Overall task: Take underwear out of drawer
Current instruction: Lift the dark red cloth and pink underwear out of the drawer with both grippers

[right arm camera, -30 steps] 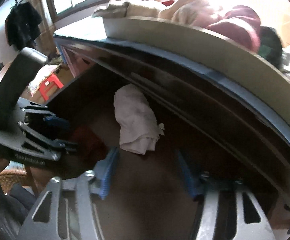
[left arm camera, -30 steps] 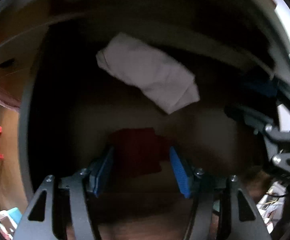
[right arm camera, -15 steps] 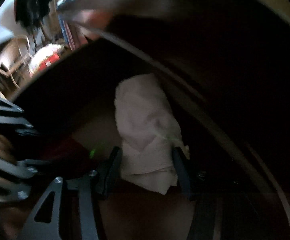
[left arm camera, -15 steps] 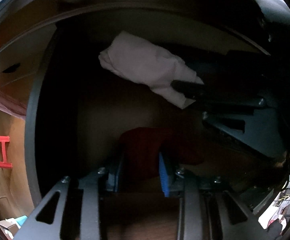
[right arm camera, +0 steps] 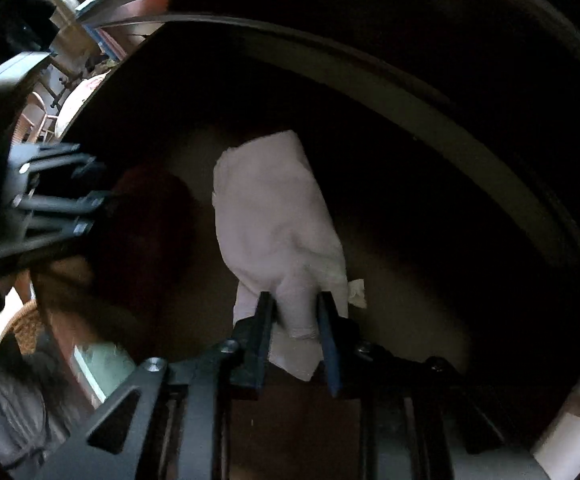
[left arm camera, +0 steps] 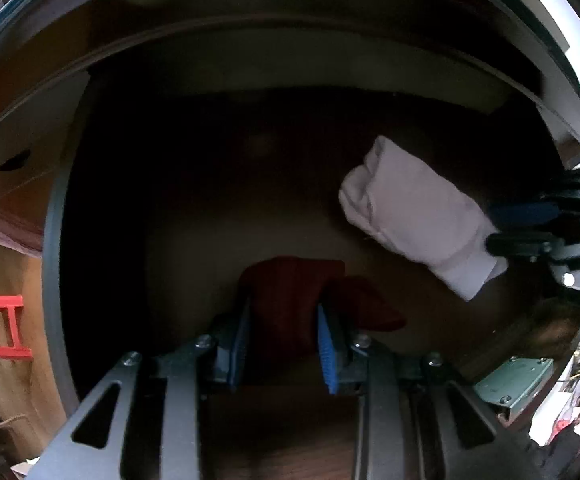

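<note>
Inside the dark wooden drawer, the left hand-held gripper pinches the crumpled dark red underwear while the right hand-held gripper is closing on the folded white underwear between its jaws, both seemingly ready for lifting out.

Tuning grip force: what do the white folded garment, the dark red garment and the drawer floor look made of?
White folded garment: soft matte fabric, probably cotton knit; it creases and bunches between the closing right gripper pads.
Dark red garment: matte cloth, weave too dark to tell.
Drawer floor: brown wood-look board, dull finish, likely laminate.
</note>
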The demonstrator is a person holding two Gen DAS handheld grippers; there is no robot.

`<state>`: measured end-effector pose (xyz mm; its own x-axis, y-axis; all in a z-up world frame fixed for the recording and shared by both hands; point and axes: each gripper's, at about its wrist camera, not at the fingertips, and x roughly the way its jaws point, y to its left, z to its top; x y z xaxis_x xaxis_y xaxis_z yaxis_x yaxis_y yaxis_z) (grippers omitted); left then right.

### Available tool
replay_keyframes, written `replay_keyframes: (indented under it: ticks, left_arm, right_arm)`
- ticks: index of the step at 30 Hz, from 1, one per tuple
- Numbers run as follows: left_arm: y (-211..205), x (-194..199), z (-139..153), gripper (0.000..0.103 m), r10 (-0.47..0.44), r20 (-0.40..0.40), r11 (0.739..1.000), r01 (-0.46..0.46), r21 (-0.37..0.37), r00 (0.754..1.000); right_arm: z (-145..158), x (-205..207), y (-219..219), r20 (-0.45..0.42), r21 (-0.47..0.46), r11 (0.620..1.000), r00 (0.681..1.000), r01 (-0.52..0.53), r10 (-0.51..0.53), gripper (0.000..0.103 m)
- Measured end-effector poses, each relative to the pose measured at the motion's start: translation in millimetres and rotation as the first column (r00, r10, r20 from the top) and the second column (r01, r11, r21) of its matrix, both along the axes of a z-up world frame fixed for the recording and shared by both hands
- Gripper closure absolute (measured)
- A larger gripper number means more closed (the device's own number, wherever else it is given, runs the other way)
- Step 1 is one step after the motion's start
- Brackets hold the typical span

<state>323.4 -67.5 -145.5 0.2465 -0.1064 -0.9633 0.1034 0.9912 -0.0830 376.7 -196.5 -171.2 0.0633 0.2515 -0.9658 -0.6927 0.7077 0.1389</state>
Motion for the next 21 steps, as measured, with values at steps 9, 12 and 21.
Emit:
replay_keyframes:
  ticks: [9, 12, 21]
  left_arm:
    - [-29.5, -5.8, 3.4, 0.074, 0.0, -0.002, 0.999, 0.0, 0.036, 1.0]
    - [-28.0, -4.2, 3.7, 0.074, -0.003, -0.001, 0.999, 0.003, 0.038, 1.0]
    - [-28.3, -17.9, -16.6, 0.074, -0.01, 0.008, 0.999, 0.01, 0.042, 1.0]
  right_arm:
    - [-4.3, 7.2, 35.3, 0.094, 0.05, 0.997, 0.994, -0.051, 0.046, 0.037]
    - [-15.6, 5.2, 47.1, 0.061, 0.0, 0.996, 0.995, -0.085, 0.085, 0.037]
    - [-27.9, -0.8, 60.0, 0.046, -0.153, 0.983, 0.993, -0.105, 0.113, 0.064]
